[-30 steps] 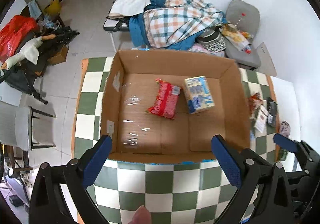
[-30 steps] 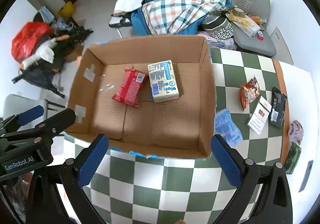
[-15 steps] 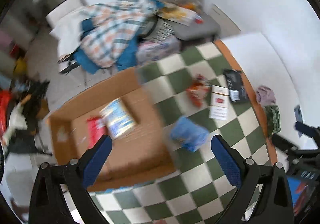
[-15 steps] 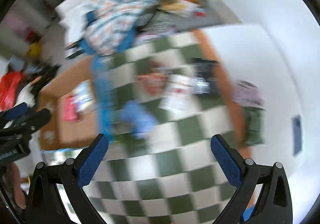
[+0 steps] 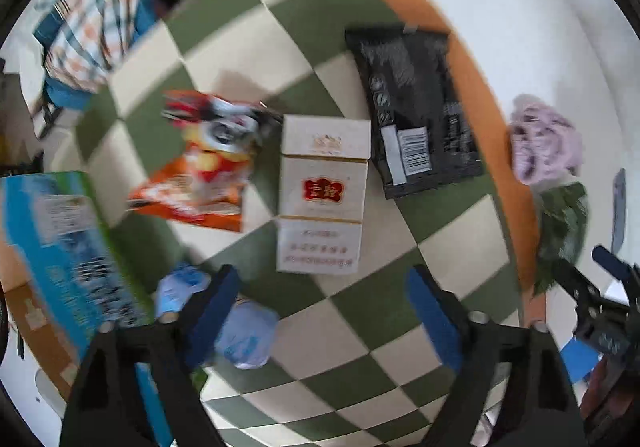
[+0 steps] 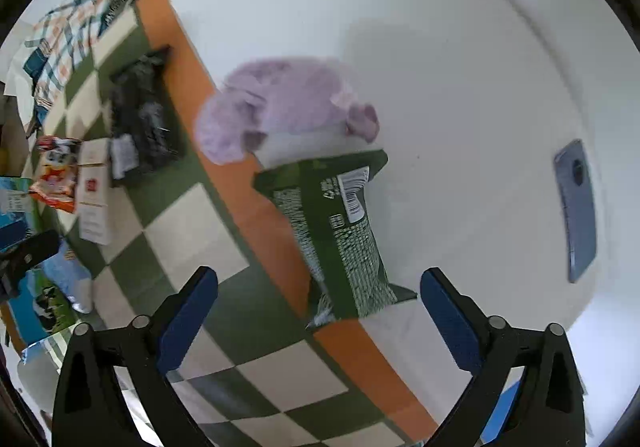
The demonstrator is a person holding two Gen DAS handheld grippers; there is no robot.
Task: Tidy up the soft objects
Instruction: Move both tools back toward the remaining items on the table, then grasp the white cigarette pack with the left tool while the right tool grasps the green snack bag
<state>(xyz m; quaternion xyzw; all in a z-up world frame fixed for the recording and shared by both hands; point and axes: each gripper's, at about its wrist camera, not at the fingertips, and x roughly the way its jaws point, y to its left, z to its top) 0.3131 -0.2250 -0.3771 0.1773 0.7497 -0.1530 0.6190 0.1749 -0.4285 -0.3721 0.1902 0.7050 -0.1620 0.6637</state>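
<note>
Both tools are spread wide and hold nothing. The left gripper (image 5: 320,311) hangs over the checked cloth (image 5: 452,247), and the white box (image 5: 322,193) lies just above the gap between its fingers, at the centre of the frame. The right gripper (image 6: 320,311) points at the green bag (image 6: 340,231), which lies in the lower middle of its frame, across the orange edge (image 6: 248,199) of the cloth. The purple cloth (image 6: 280,103) sits just above the bag and seems to touch its upper end.

I think the danger is mainly in the choice and in the grip. If the left tool closes on the box, which looks stiff, the wrong thing goes with the soft ones. The orange bag (image 5: 200,167) touches the box on the left, so the left finger could catch it too. On the right, the green bag is thin and slippery; a shallow pinch could let it slide out, or drag the purple cloth with it.

The left view shows the black pack (image 5: 416,107), the blue pouch (image 5: 244,335) under the left finger, and a blue carton (image 5: 60,247) at the left edge. The right view alone shows the whole green bag and a grey phone (image 6: 576,211) on the white surface at the right.
</note>
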